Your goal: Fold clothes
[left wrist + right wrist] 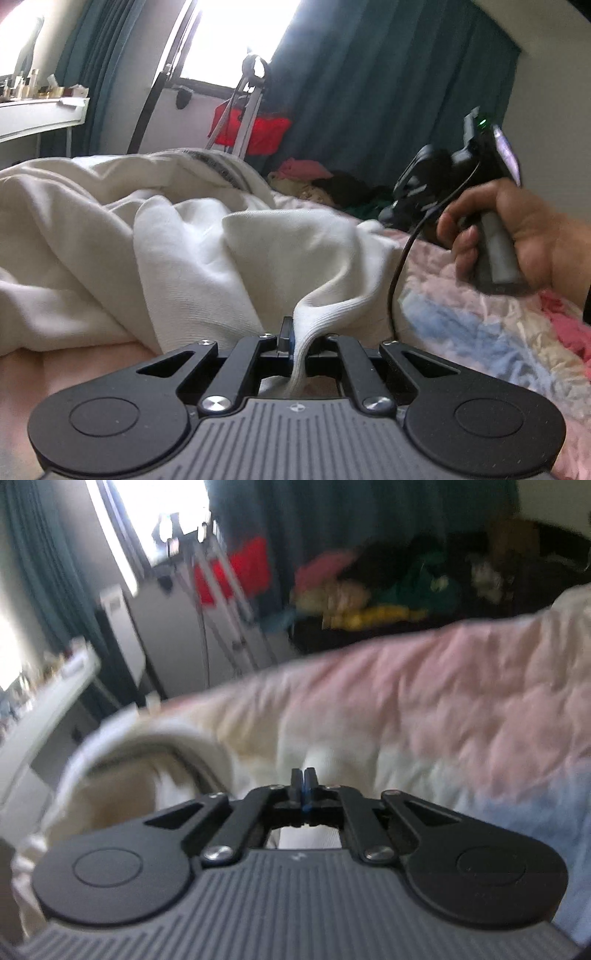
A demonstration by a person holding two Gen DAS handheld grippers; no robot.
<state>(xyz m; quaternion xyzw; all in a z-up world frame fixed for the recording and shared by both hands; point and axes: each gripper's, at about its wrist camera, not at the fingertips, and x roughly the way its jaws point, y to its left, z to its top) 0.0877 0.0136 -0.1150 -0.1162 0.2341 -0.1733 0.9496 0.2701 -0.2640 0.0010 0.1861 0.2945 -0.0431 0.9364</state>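
Left wrist view: cream garment's [207,251] ribbed edge inside left claw [299,341].

Beyond the left tongs [295,341], a bright window [236,37] is flanked by dark teal curtains [388,92]. A white shelf [40,114] carrying small bottles lies far left of the tongs. A metal stand [247,107] with red fabric [258,129] rises ahead. The bed [480,332] beneath the tongs carries a pastel quilt.

Both wrist views low over bed [461,332]
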